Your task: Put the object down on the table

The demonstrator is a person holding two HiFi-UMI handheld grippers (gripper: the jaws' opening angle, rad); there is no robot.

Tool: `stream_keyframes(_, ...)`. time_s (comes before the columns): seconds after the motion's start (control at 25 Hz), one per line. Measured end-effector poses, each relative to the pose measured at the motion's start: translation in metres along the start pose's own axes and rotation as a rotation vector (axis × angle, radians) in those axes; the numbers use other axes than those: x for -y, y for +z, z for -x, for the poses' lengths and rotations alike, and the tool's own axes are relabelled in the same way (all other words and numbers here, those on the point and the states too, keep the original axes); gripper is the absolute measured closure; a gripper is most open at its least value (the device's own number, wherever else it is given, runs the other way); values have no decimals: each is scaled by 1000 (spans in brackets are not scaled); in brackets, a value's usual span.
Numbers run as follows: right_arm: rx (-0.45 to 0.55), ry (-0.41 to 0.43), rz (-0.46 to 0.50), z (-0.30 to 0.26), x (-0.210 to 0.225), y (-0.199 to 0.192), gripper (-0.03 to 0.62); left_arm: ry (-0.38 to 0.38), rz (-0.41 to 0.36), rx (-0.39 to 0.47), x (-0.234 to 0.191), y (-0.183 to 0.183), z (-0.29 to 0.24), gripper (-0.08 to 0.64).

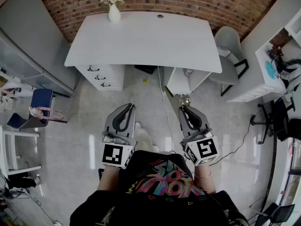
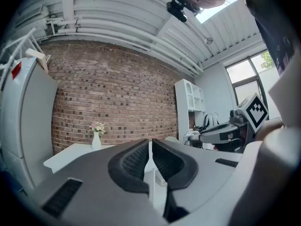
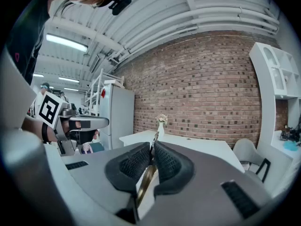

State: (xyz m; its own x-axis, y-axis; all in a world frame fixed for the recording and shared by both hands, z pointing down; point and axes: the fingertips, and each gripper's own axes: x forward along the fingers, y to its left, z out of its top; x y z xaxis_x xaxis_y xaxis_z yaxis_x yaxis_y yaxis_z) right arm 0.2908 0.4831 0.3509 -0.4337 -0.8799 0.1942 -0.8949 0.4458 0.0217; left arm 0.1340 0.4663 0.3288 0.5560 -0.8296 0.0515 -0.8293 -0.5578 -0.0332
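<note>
The right tool [image 1: 182,108] [image 3: 153,149] has its jaws clamped on a thin brass-coloured object [image 3: 147,177]. The object runs lengthwise between the dark pads, and its narrow end pokes out just past the tips [image 1: 184,99]; what kind of thing it is cannot be told. It hangs in the air over the floor, with the white worktop [image 1: 141,36] ahead of the tool and well apart from it. The left tool [image 1: 128,106] [image 2: 150,147] is level beside the right one, its jaws together with nothing between them. Far ahead of the left tool, at the worktop's back edge, a white vase of flowers [image 1: 114,12] [image 2: 96,139] stands against the brick wall. A grey chair [image 1: 229,42] is ahead and to the right of the right tool.
</note>
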Motion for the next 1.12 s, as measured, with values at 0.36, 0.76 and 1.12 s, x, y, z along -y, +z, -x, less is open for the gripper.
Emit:
stream_keyframes(0.36, 5, -2, -45, 41, -8, -8, 545, 8, 6, -21, 34, 3, 37, 520)
stream_keyframes(0.76, 9, 48, -26, 9, 0, -4, 551, 36, 16, -20, 17, 0, 17, 520)
stream_keyframes(1.12, -8, 65, -15, -103, 3, 19, 552, 28, 29, -26, -76, -1, -50, 520)
